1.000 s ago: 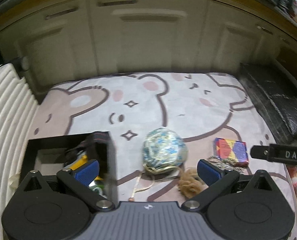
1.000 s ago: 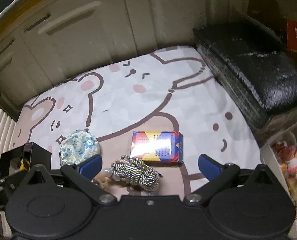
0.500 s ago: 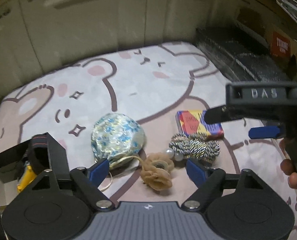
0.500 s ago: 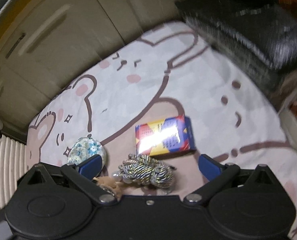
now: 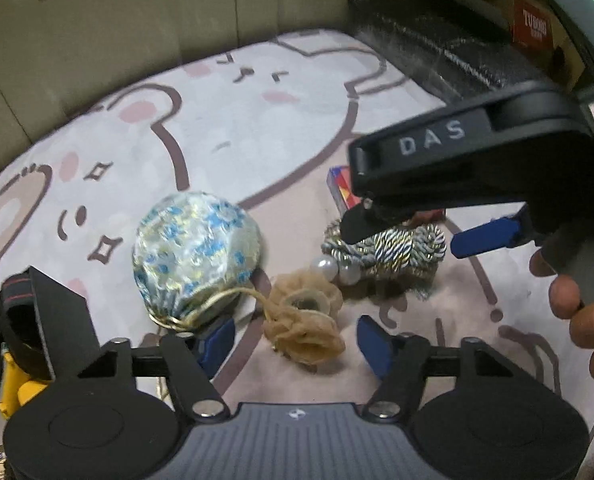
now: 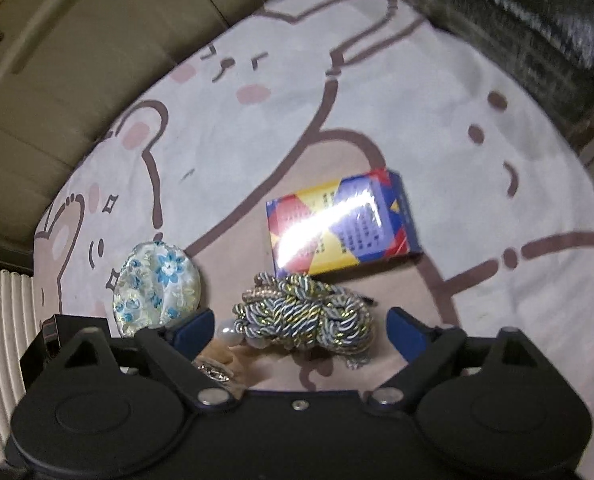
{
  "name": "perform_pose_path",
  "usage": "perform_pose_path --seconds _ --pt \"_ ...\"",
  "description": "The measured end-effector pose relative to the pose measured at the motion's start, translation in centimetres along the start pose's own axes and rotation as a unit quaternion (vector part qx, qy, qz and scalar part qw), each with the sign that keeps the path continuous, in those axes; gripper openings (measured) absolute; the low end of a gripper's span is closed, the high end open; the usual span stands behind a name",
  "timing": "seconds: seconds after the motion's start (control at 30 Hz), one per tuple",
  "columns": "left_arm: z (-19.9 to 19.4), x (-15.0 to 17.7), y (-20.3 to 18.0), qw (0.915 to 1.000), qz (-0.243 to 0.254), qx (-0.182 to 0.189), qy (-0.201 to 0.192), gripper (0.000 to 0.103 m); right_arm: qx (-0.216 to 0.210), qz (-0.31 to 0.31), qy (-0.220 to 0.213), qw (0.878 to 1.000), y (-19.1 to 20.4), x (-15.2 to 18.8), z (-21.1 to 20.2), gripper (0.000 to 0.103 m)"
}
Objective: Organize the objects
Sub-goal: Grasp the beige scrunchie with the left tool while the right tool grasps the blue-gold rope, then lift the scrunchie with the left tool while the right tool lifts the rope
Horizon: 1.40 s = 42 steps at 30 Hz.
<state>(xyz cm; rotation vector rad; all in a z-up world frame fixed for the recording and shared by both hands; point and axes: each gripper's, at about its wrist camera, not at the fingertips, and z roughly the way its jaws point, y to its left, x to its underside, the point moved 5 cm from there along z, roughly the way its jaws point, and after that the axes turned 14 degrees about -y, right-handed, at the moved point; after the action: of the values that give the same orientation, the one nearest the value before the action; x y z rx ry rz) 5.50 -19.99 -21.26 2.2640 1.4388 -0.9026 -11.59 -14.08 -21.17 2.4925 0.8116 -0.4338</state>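
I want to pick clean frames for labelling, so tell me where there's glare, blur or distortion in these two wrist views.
Right wrist view: a bright glare streak washes out the print on the colourful box; the black block at the top right is motion-smeared. Left wrist view: the floral pouch is slightly soft, and the right gripper looms large and blocks most of the box. Both views: fisheye bends the bear-print mat and the cabinets; the light is dim.
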Motion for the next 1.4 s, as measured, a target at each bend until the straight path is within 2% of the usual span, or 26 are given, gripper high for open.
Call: perform_pose_path --seconds 0.3,0.37,0.53,0.7,0.97,1.13,1.17,1.3,1.4 --pt "1.1 -0.4 0.2 0.9993 -0.032 0.015 -0.010 0.063 0.021 -0.022 0.007 1.000 0.9 0.3 1.5 0.089" --pt "1.4 -0.4 0.0 0.9993 -0.033 0.017 -0.006 0.059 0.027 -0.026 0.008 0.999 0.8 0.3 1.7 0.086" --pt "2.1 -0.2 -0.1 0.9995 -0.032 0.007 0.003 0.040 0.029 -0.026 0.007 0.999 0.6 0.2 2.0 0.082" --pt "2.1 -0.2 0.4 0.9987 -0.050 0.000 0.014 0.034 0.030 -0.020 0.003 0.999 0.3 -0.1 1.8 0.073" --pt "0.7 0.1 1.5 0.9975 -0.067 -0.019 0.015 0.033 0.027 -0.028 -0.010 0.999 0.3 -0.4 0.7 0.055" --pt "-0.4 -0.1 2.4 0.9959 -0.086 -0.027 0.003 0.033 0.025 -0.031 -0.014 0.999 0.2 -0.4 0.1 0.050" --pt "-0.6 -0.2 2.5 0.9957 -0.089 -0.029 0.002 0.033 0.026 -0.033 -0.016 0.999 0.2 -0.4 0.0 0.039" --pt "-1.2 -0.3 2.9 0.9951 -0.095 -0.029 -0.004 0.033 0.024 -0.037 -0.019 0.999 0.3 -0.4 -0.5 0.038" --pt "-1.4 -0.3 2.9 0.9951 -0.094 -0.031 -0.005 0.033 0.019 -0.030 -0.022 0.999 0.4 -0.5 -0.7 0.045"
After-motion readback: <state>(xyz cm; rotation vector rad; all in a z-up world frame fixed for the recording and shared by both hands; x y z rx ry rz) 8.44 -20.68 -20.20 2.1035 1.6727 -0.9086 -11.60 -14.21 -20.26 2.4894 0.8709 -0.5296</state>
